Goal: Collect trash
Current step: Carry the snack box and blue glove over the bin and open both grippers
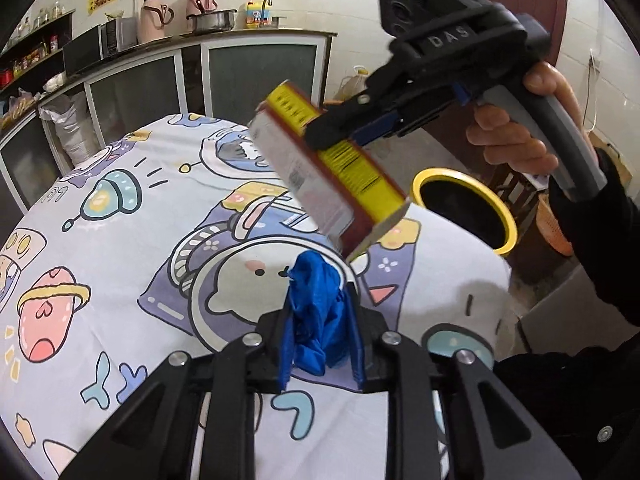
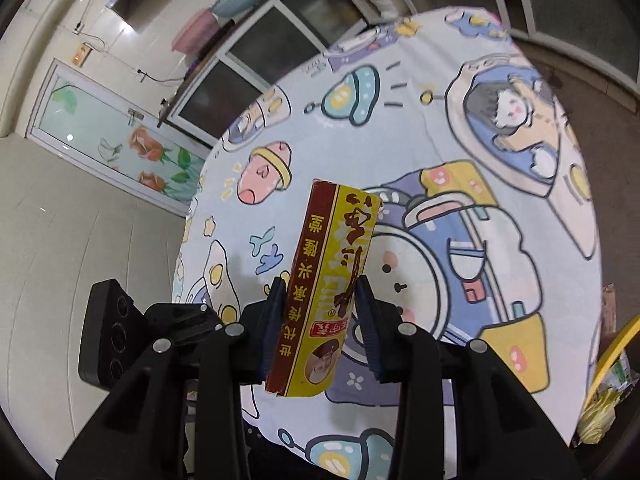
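A crumpled blue glove [image 1: 316, 320] hangs between the fingers of my left gripper [image 1: 320, 300], which is shut on it just above the cartoon-print tablecloth [image 1: 120, 220]. My right gripper [image 2: 320, 282] is shut on a long yellow and red carton [image 2: 332, 264], held tilted in the air over the table. In the left wrist view the same carton [image 1: 332, 184] slants down to the right, with the right gripper's fingers [image 1: 324, 136] clamped on its middle and a hand on the handle.
A black bin with a yellow rim [image 1: 464, 208] stands beside the table's right edge; its rim [image 2: 616, 344] shows with some wrappers inside. Kitchen cabinets and a counter with pots [image 1: 208, 20] line the far wall. The tablecloth [image 2: 400, 120] covers a round table.
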Demonstrator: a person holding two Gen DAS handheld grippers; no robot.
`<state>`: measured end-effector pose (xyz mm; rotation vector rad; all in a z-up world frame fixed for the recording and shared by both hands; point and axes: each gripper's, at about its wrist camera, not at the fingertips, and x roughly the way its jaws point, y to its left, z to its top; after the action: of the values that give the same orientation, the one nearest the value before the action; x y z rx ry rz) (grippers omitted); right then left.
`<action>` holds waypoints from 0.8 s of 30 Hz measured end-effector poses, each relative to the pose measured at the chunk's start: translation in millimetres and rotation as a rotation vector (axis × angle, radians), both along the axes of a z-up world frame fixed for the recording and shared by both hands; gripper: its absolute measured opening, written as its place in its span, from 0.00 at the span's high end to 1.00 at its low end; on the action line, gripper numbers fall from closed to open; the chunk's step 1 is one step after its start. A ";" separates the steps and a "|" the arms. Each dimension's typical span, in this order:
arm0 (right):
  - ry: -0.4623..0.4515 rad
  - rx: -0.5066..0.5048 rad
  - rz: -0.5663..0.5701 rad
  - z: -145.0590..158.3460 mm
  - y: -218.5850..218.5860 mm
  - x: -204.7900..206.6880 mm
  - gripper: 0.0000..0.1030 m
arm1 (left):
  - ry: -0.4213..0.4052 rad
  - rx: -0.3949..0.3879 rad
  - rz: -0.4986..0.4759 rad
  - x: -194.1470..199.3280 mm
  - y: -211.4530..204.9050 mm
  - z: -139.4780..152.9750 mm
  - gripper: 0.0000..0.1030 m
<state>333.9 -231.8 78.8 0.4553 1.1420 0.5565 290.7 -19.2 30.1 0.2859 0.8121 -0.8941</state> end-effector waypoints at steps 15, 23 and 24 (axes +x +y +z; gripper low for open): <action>0.007 0.030 -0.105 -27.6 -95.1 -72.9 0.67 | -0.016 0.059 0.143 -29.3 -34.9 -9.4 0.81; -0.021 0.031 -0.293 -37.7 -202.7 -136.5 0.67 | -0.030 0.041 0.106 -40.1 -120.1 -9.6 0.80; -0.032 0.024 -0.318 -35.1 -215.6 -143.5 0.67 | -0.032 0.026 0.098 -40.6 -132.3 -5.7 0.80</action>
<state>190.4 -447.4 43.7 0.6333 1.0082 0.2989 250.1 -151.5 24.4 0.2804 0.8024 -0.7862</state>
